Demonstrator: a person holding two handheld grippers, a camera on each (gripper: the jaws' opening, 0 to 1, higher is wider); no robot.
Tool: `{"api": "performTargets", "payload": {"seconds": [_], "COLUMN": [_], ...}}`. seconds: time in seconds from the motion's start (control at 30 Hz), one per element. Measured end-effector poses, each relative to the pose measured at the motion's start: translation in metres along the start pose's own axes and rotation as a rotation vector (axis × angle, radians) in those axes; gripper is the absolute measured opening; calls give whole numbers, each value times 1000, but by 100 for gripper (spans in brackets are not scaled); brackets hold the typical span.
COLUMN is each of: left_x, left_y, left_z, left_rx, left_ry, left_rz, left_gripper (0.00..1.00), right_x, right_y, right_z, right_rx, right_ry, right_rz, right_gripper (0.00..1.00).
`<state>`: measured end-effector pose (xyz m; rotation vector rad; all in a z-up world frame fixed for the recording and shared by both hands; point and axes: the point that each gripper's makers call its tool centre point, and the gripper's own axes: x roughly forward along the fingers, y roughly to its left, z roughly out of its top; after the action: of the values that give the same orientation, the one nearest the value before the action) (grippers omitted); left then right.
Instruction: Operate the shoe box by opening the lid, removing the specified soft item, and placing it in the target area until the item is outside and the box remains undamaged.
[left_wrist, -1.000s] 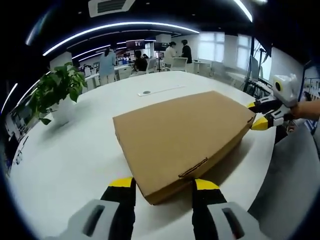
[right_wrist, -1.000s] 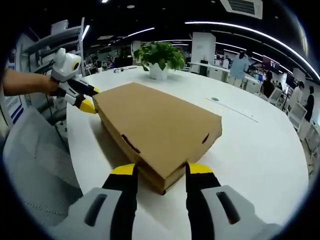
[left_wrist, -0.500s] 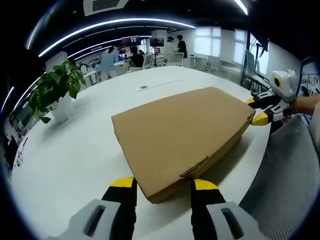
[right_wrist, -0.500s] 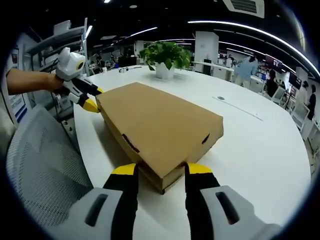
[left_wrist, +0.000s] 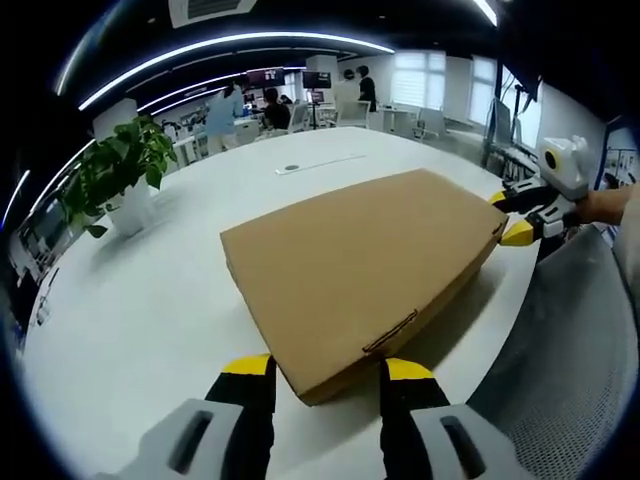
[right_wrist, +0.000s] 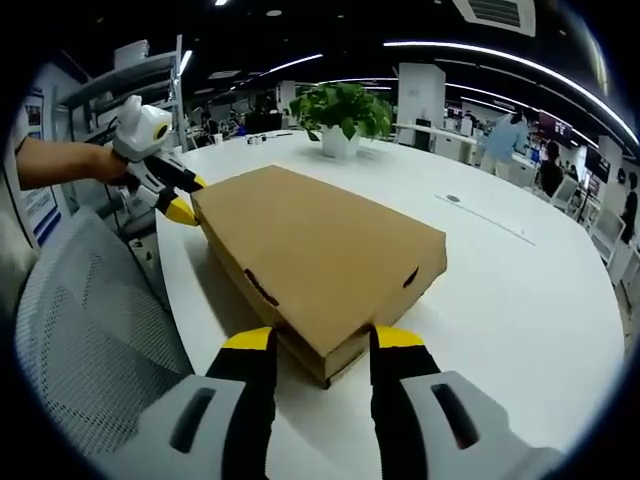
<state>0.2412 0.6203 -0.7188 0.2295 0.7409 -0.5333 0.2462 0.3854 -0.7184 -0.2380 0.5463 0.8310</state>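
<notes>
Two grippers flank the closed cardboard shoe box (left_wrist: 365, 270) lying flat on the white counter (left_wrist: 150, 320): the left gripper (left_wrist: 325, 372) and right gripper (right_wrist: 311, 342) each stand with jaws wide apart astride opposite corners. A potted plant (right_wrist: 343, 112) stands well behind the box, and a mesh chair (right_wrist: 90, 330) sits at the counter's edge.

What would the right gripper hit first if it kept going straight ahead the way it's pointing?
Most likely the near corner of the closed cardboard shoe box, which sits between the right gripper tips already; depth is hard to judge.
</notes>
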Motion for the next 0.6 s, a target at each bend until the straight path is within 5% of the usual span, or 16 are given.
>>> {"api": "performTargets", "payload": {"seconds": [0.6], "left_x": [-8], "left_y": [2], "left_z": [7], "left_rx": [-8], "left_ry": [55], "left_rz": [-31], "left_gripper": [42], "right_x": [-10], "right_y": [3], "right_z": [12], "right_rx": [5], "right_ry": [-31], "right_rz": [6], "right_gripper": [35]}}
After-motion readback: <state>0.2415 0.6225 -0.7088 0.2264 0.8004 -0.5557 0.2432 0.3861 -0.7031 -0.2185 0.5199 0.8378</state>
